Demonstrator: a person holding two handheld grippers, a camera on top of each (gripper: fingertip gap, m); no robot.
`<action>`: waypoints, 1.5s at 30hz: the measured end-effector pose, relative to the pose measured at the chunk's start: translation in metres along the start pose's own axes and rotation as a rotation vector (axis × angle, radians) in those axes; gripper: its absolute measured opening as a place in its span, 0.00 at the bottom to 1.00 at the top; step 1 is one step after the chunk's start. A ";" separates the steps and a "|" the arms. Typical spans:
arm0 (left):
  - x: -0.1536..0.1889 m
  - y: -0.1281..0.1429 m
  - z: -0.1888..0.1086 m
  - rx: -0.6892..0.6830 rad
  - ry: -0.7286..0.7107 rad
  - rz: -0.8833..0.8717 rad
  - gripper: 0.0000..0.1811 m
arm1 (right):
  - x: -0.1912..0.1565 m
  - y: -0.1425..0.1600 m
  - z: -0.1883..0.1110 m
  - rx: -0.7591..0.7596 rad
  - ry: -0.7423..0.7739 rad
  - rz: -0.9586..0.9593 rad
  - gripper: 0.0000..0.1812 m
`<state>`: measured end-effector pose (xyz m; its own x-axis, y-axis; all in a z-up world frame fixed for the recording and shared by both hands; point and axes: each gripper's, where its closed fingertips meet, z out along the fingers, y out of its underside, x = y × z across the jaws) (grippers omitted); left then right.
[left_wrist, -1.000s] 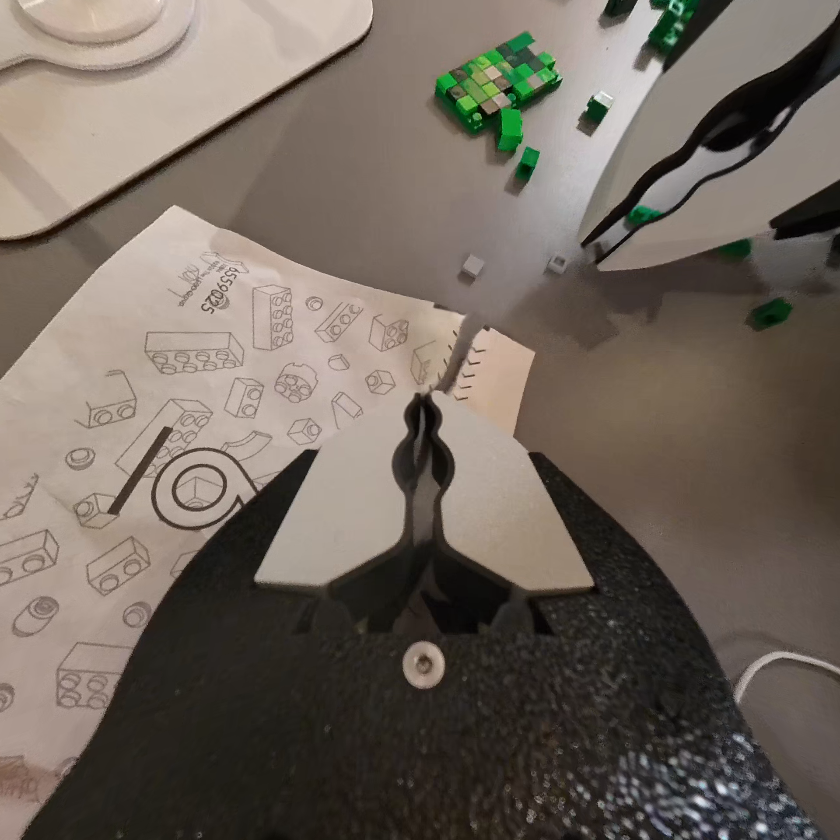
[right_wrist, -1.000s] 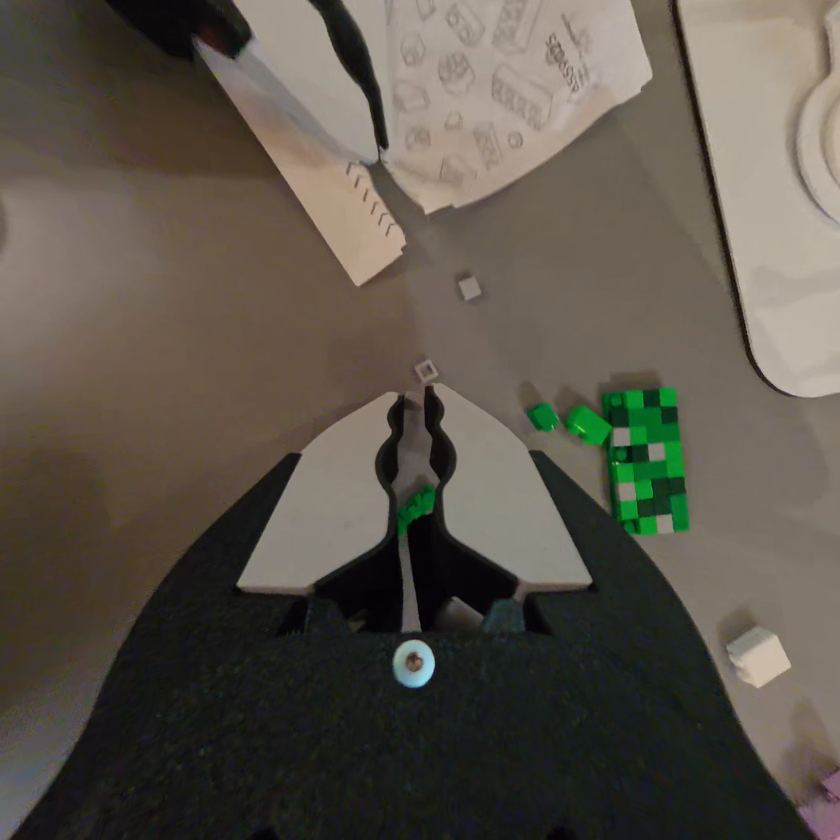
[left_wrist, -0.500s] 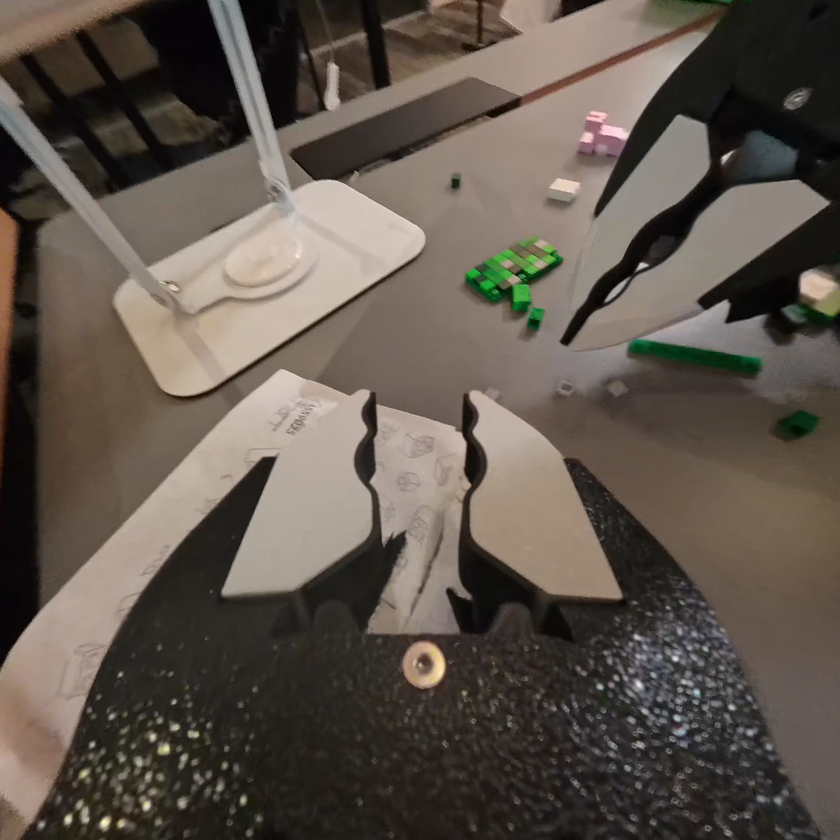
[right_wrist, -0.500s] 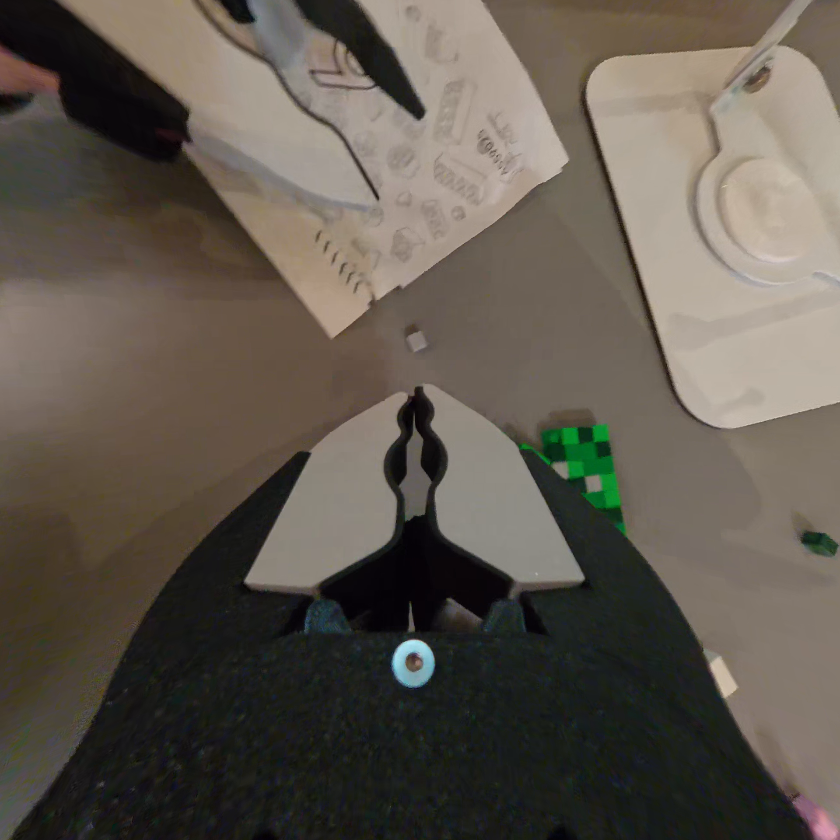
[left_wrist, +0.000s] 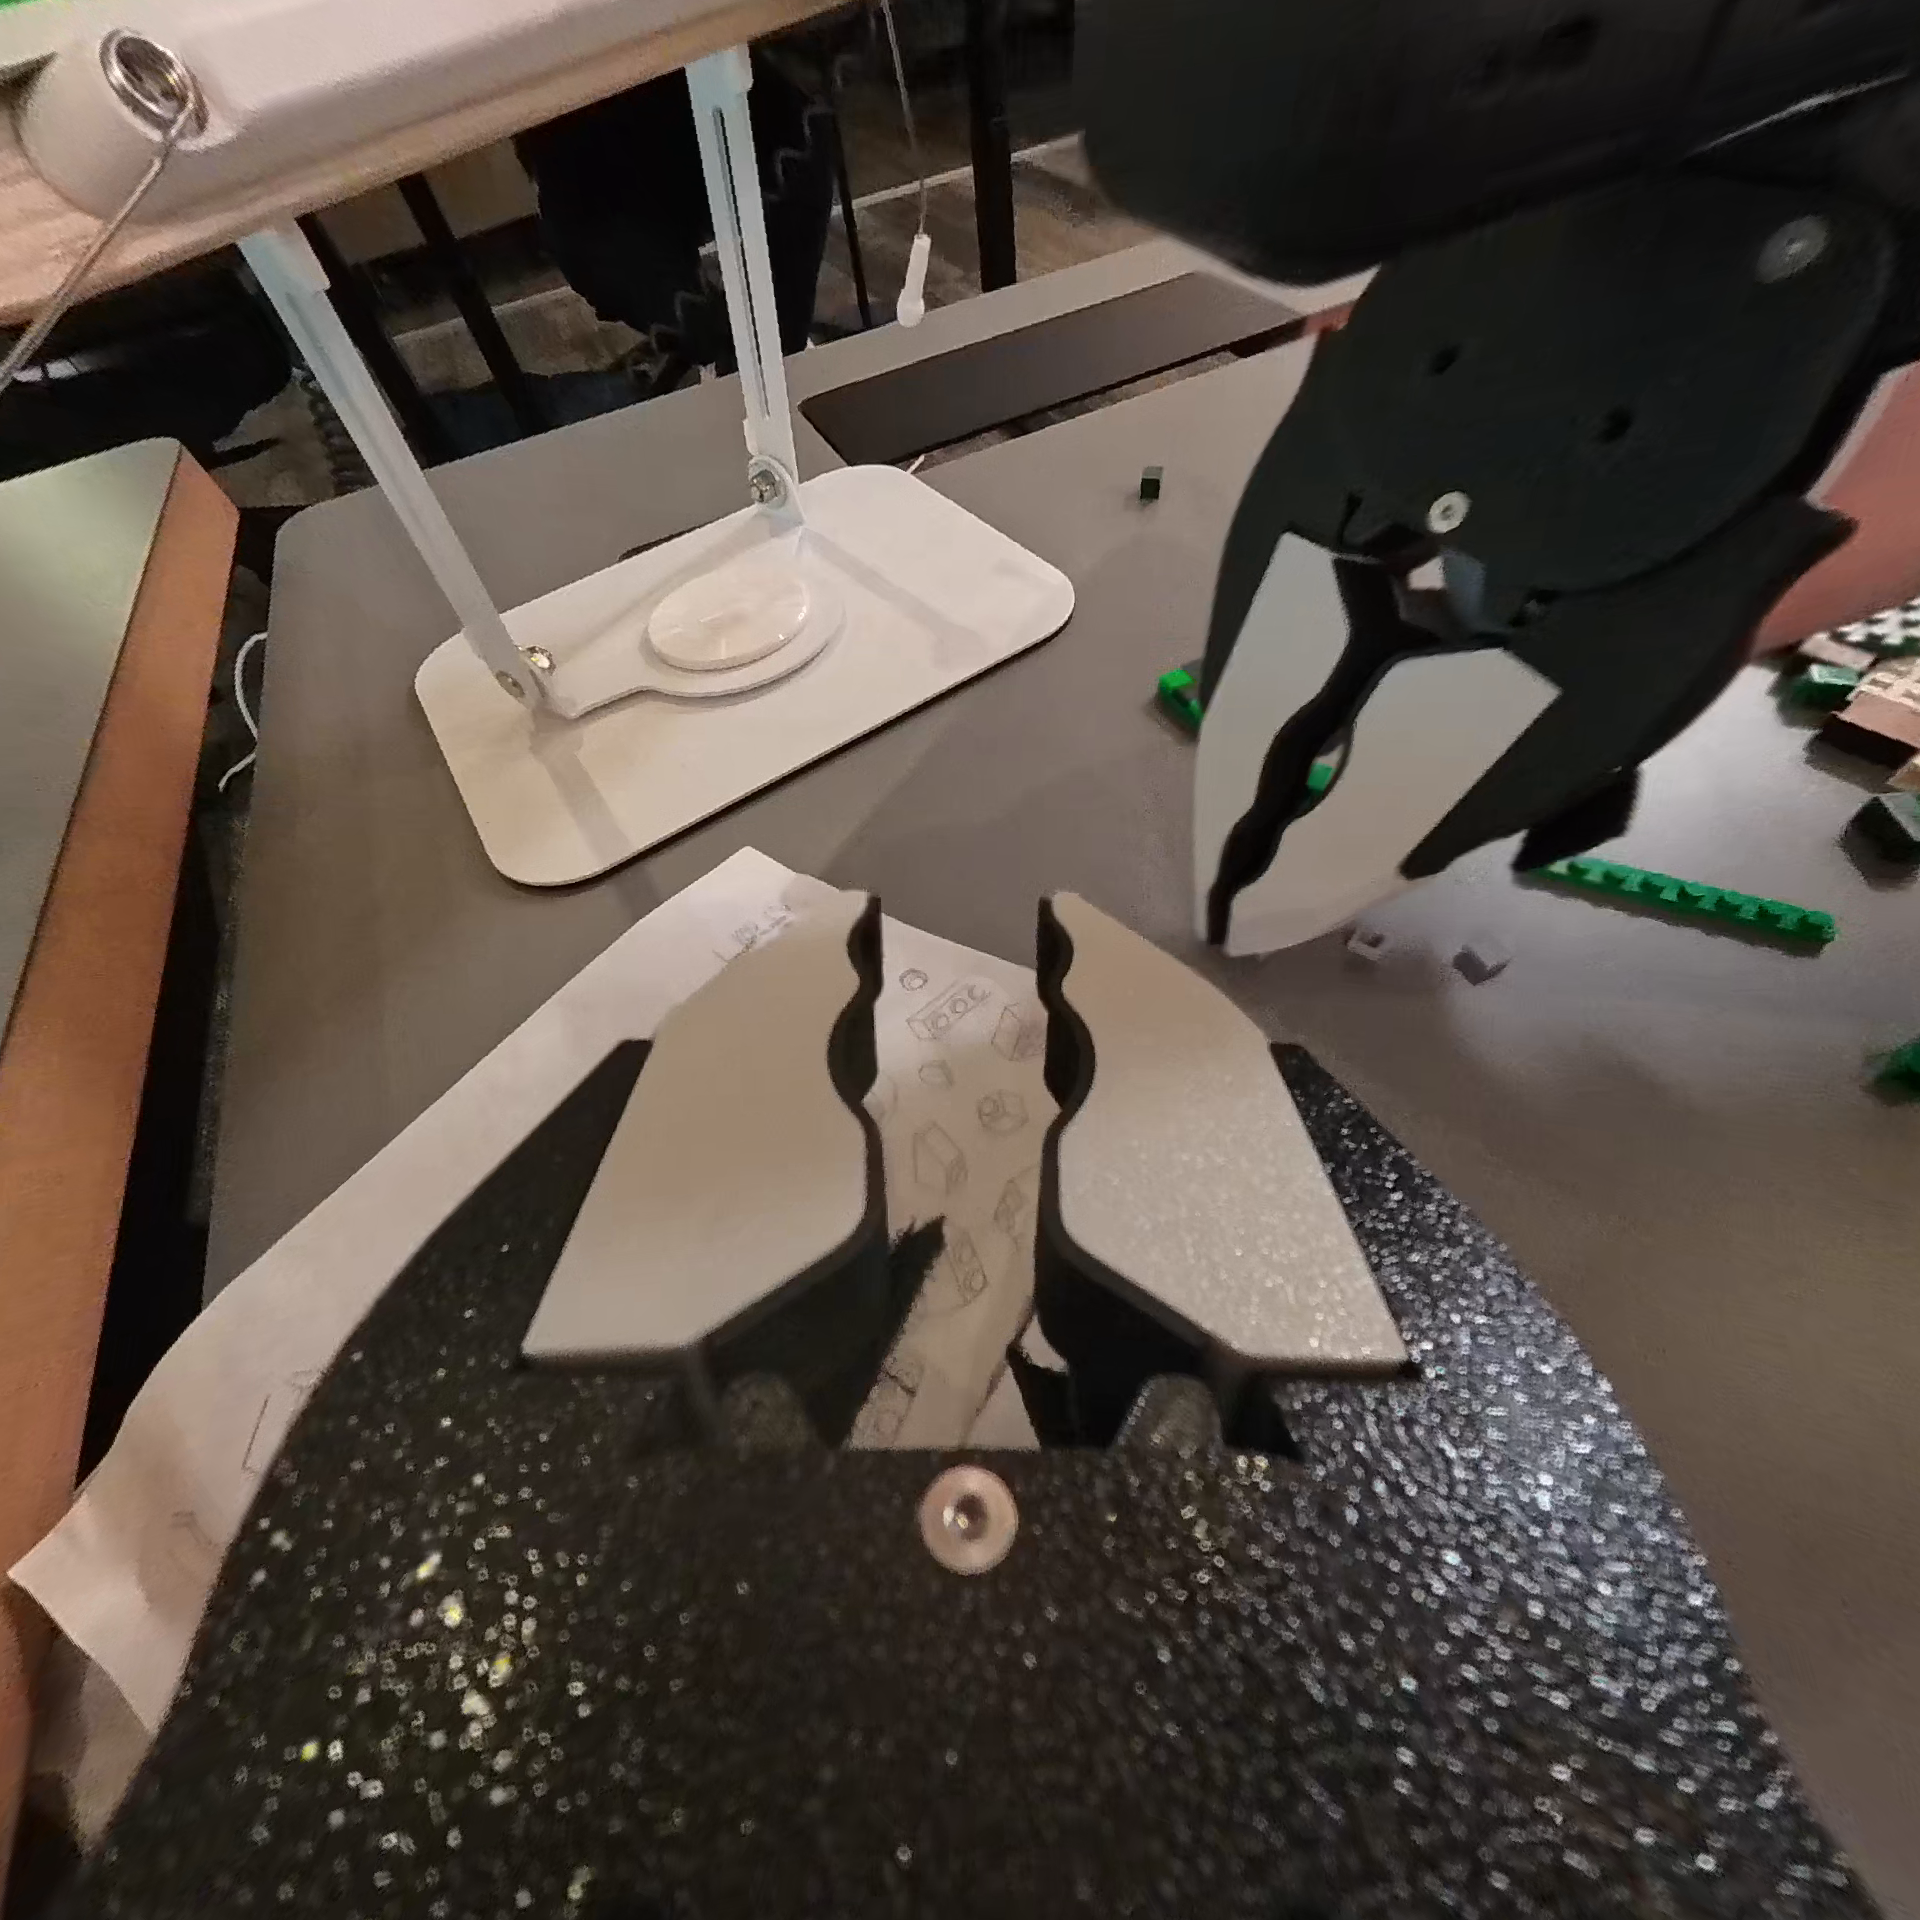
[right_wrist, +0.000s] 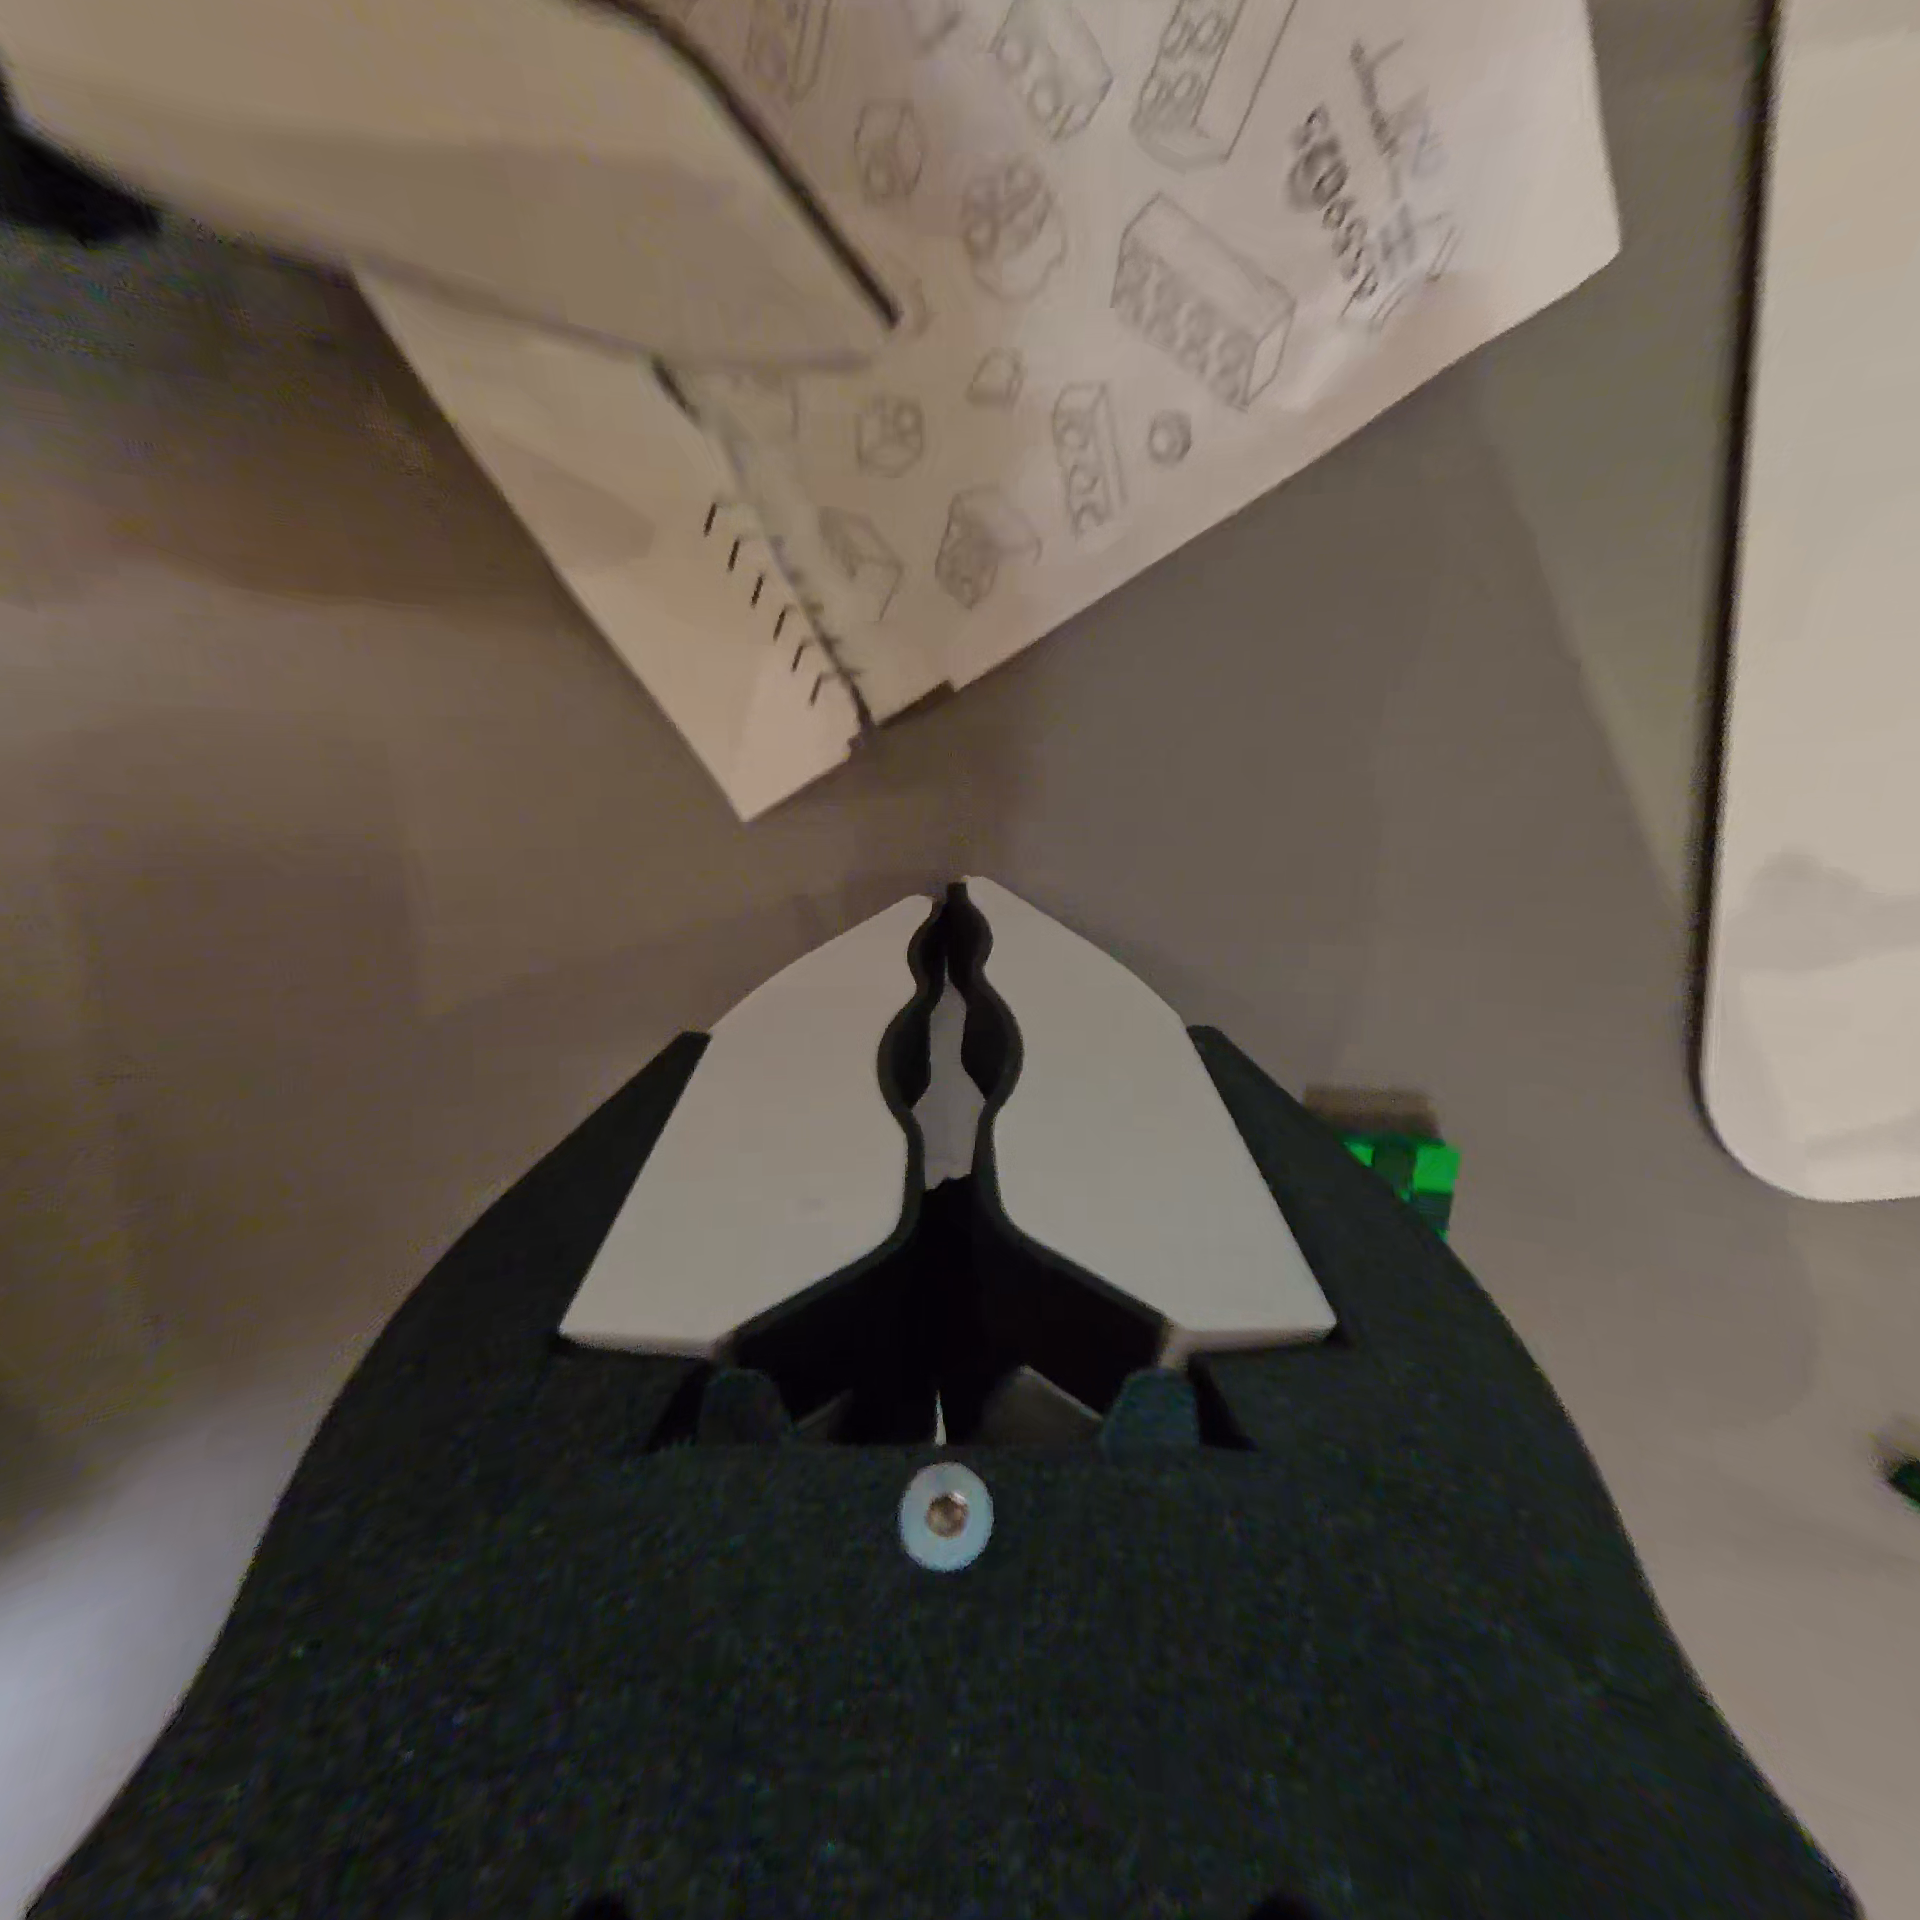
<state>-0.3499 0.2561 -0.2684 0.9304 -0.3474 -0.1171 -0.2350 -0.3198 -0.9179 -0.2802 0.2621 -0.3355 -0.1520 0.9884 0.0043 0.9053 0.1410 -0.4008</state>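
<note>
My left gripper (left_wrist: 958, 914) is open and empty. It hovers over a white paper bag (left_wrist: 499, 1174) printed with brick drawings that lies flat on the grey table (left_wrist: 1558, 1195). My right gripper (right_wrist: 954, 894) is shut, and I see nothing held at its tips. It points down at the table just short of the bag's torn corner (right_wrist: 831, 727). In the left wrist view the right gripper (left_wrist: 1224, 930) has its tips at the table surface beside two tiny grey pieces (left_wrist: 1371, 940). One pale left finger (right_wrist: 520, 208) shows blurred over the bag.
A white lamp base (left_wrist: 727, 665) with two slanted arms stands behind the bag, and it also shows in the right wrist view (right_wrist: 1849, 623). A long green plate (left_wrist: 1683, 904) and loose bricks (left_wrist: 1860, 707) lie at the right. A green mosaic block (right_wrist: 1403, 1174) sits beside my right gripper. The left gripper's tips are roughly 10 cm from the right gripper's. From my right tips it is roughly 11 cm to the long green plate (left_wrist: 1683, 904); from my left, 15 cm.
My left gripper has let go of the bag's edge, opened and tilted up. My right gripper has closed fully and moved toward the bag's corner.
</note>
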 end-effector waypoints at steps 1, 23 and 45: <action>0.001 0.001 0.000 -0.004 0.006 -0.003 0.15 | -0.003 0.006 -0.002 -0.017 -0.007 -0.004 0.00; 0.047 -0.011 0.008 0.078 0.181 -0.012 0.00 | -0.047 0.180 -0.175 0.807 0.582 0.327 0.05; 0.050 -0.005 0.017 0.089 0.166 0.000 0.00 | -0.022 0.222 -0.197 0.894 0.970 0.449 0.04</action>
<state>-0.2975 0.2553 -0.2762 0.8693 -0.4906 -0.0596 -0.2023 -0.2431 -0.9487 0.0026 0.2831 -0.2445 0.7460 0.6354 0.1992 0.1896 0.0841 -0.9783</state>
